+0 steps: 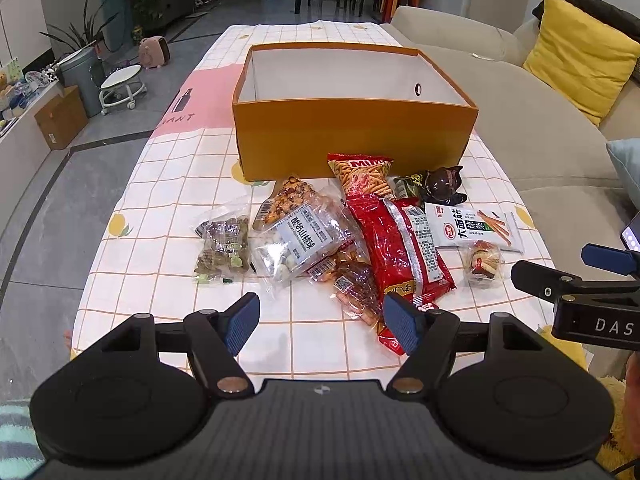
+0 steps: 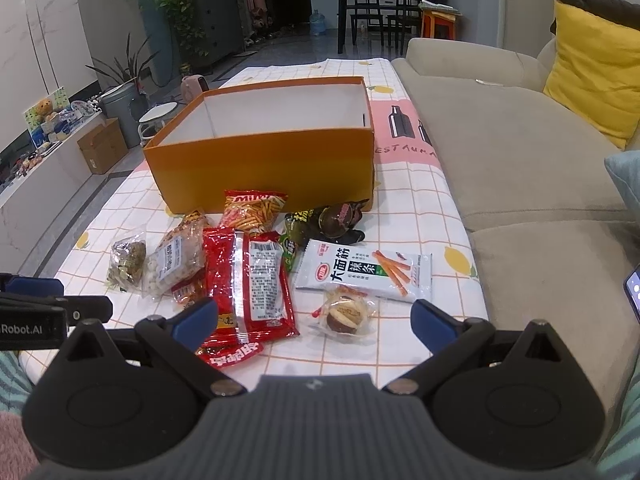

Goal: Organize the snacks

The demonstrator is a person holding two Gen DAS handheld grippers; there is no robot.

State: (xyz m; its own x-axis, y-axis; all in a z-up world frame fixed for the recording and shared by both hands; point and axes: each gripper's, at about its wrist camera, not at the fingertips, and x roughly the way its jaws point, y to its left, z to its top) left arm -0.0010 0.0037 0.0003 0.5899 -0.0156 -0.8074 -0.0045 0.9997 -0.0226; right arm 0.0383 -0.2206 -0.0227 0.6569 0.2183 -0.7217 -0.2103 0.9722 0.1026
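An empty orange box [image 1: 352, 136] [image 2: 264, 160] stands on the checked tablecloth. Several snack packs lie in front of it: a red bag [image 1: 400, 248] [image 2: 248, 280], a clear bag with a white label [image 1: 300, 240] [image 2: 176, 264], a small bag of green sweets [image 1: 224, 248] [image 2: 126, 266], a Mimi stick pack [image 1: 360, 174] [image 2: 252, 208], a white gluten-stick pack [image 1: 472, 226] [image 2: 364, 274], a wrapped round cake [image 1: 482, 264] [image 2: 346, 314], and a dark wrapped pack [image 1: 442, 186] [image 2: 336, 218]. My left gripper [image 1: 322, 322] is open and empty near the front of the pile. My right gripper [image 2: 314, 322] is open and empty, just before the cake.
A beige sofa [image 1: 540, 128] [image 2: 520, 152] with a yellow cushion [image 1: 580, 72] runs along the table's right side. The floor at the left holds a cardboard box [image 1: 60, 118], a stool [image 1: 122, 84] and plants. The right gripper shows at the left view's right edge [image 1: 576, 292].
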